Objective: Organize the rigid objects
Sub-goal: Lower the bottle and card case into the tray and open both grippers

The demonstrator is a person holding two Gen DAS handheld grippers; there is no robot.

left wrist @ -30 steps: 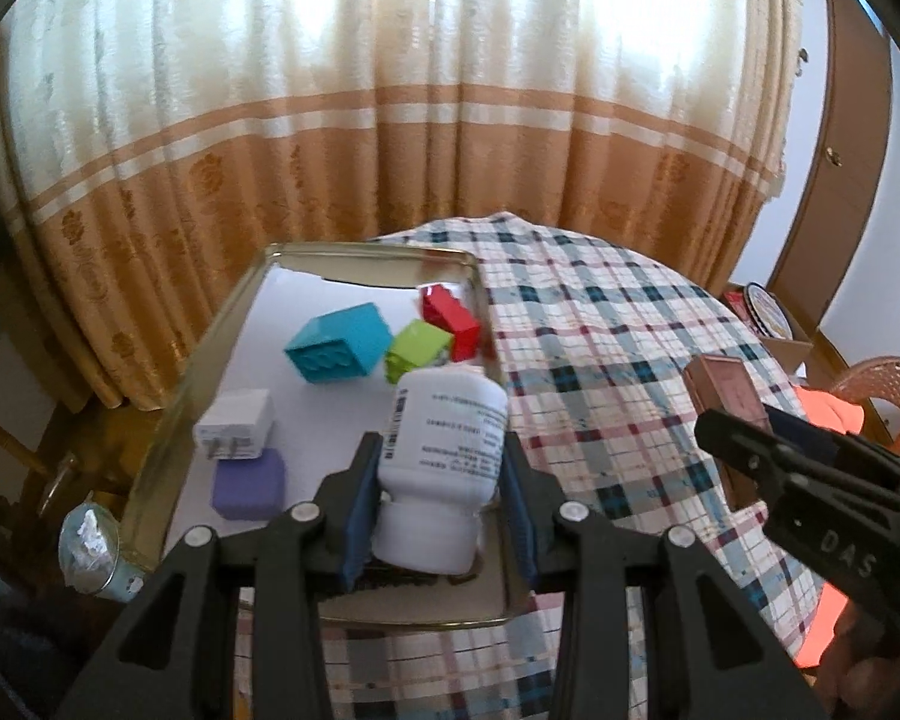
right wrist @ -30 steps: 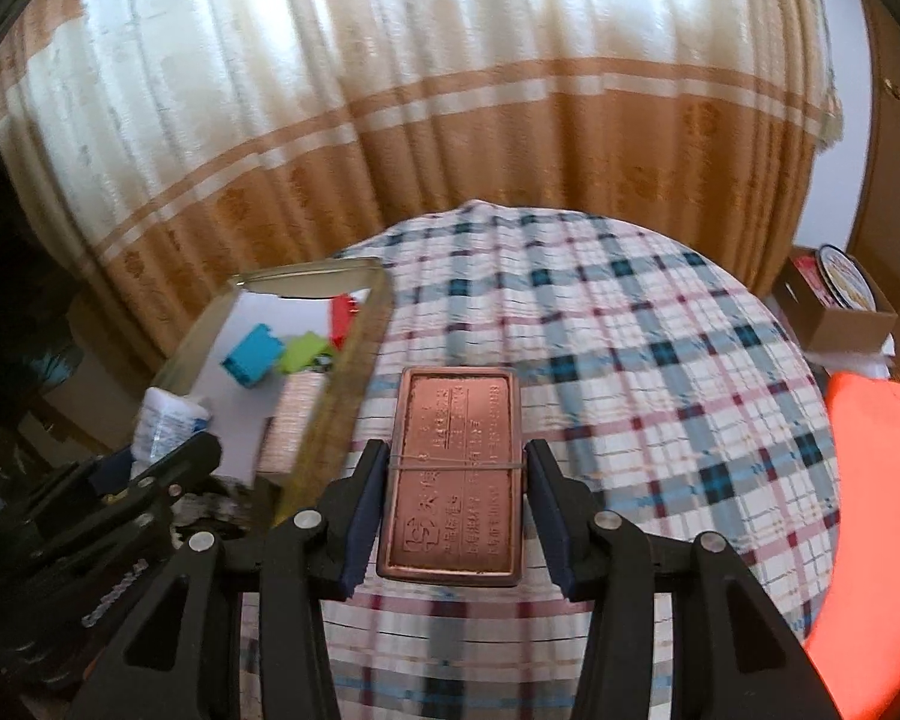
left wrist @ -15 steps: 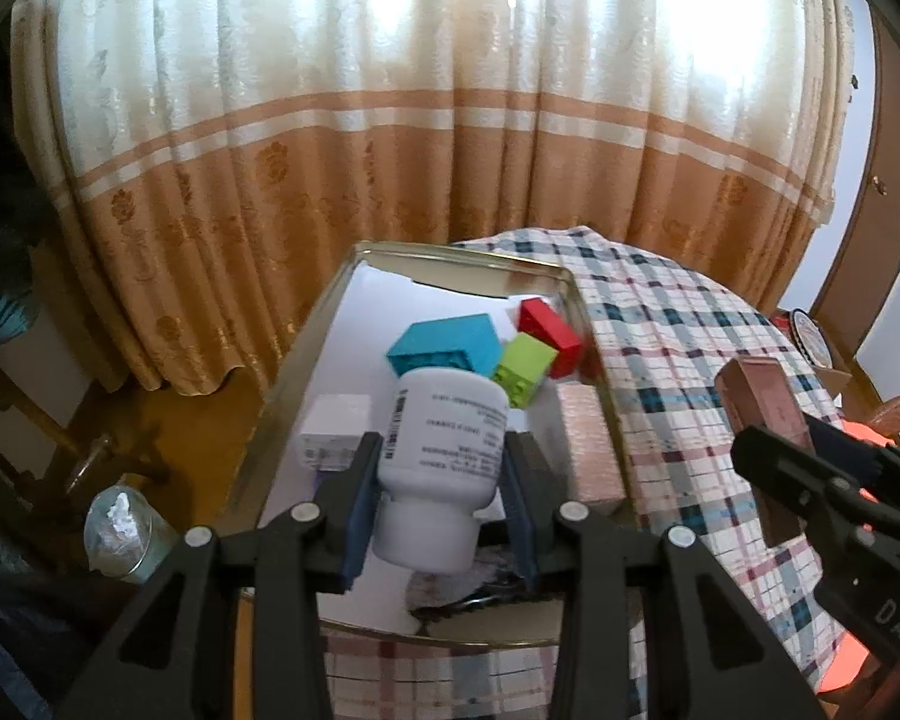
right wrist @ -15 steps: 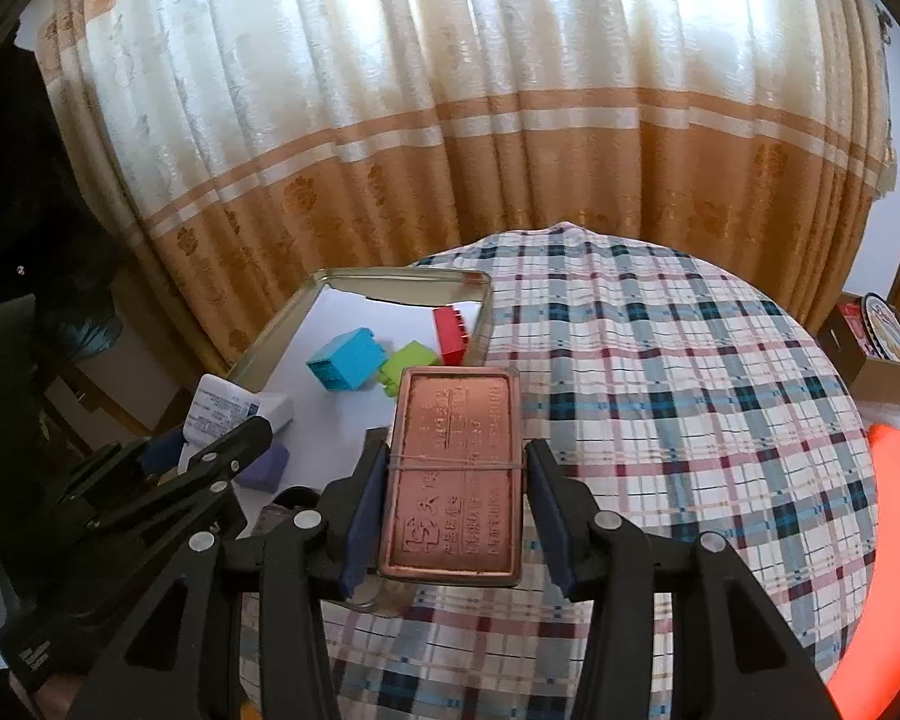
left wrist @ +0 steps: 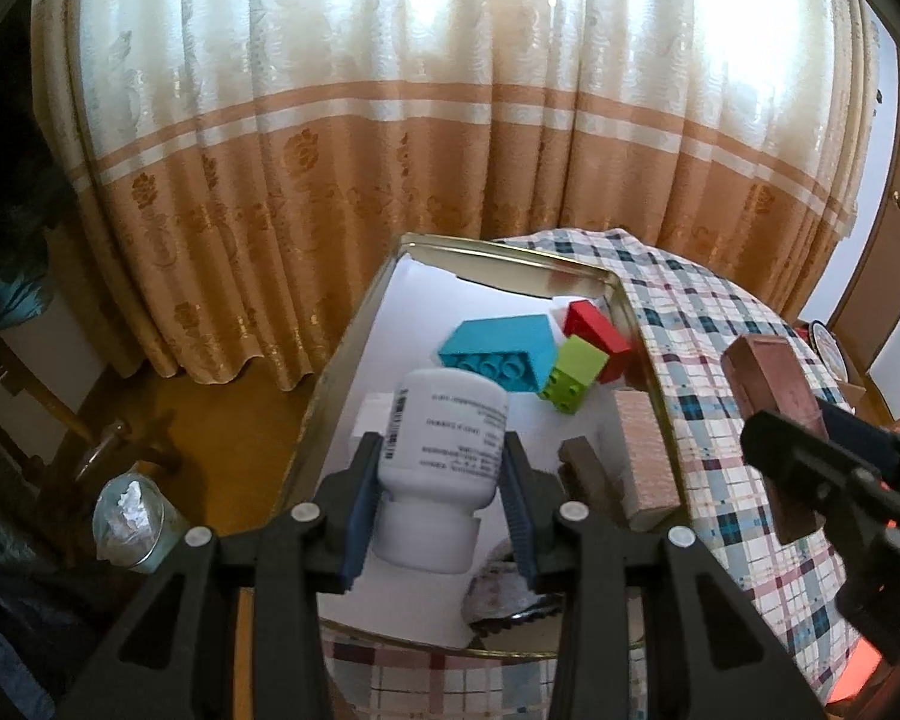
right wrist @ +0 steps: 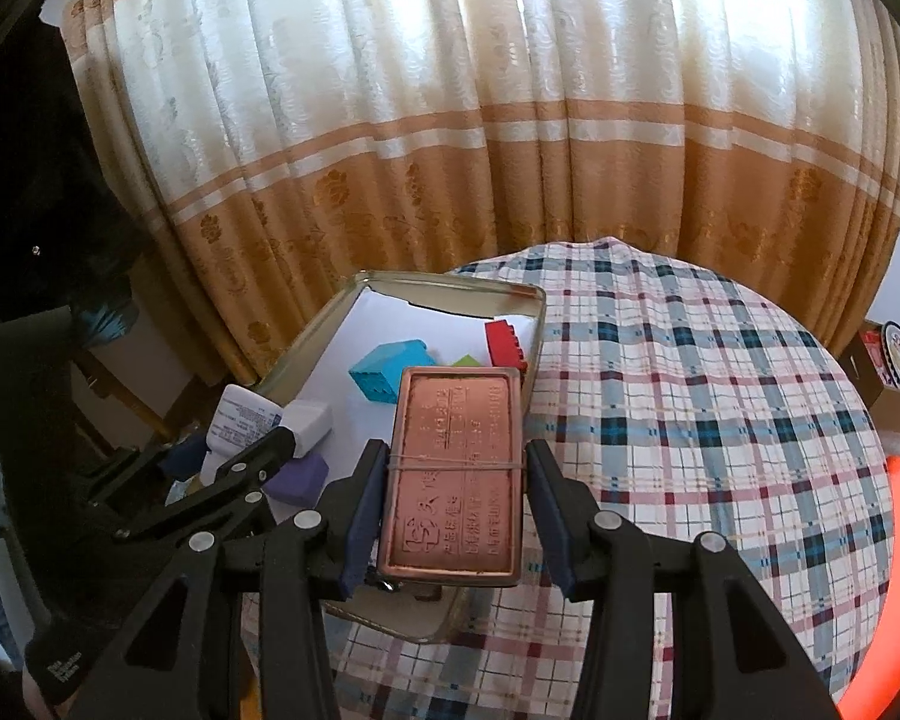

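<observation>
My left gripper (left wrist: pixel 444 480) is shut on a white pill bottle (left wrist: pixel 444 438) and holds it above the near end of a metal tray (left wrist: pixel 354 354). My right gripper (right wrist: pixel 456 480) is shut on a copper-coloured flat tin (right wrist: pixel 456 468) bound with a rubber band, above the tray's near right corner (right wrist: pixel 438 630). The tin and right gripper also show at the right of the left wrist view (left wrist: pixel 774 414). In the tray lie a blue brick (left wrist: pixel 501 351), a green brick (left wrist: pixel 573 375), a red brick (left wrist: pixel 597 336), a pink block (left wrist: pixel 645 453) and a brown block (left wrist: pixel 588 474).
The tray sits at the left edge of a round table with a plaid cloth (right wrist: pixel 690 408). A white charger (right wrist: pixel 309 420) and a purple block (right wrist: pixel 300 477) lie in the tray. A curtain (right wrist: pixel 450 150) hangs behind. A glass jar (left wrist: pixel 129 516) stands on the floor at left.
Both grippers have moved left and nearer the tray with their loads held. The tin now hangs over the tray's near right corner; the bottle sits lower over the tray.
</observation>
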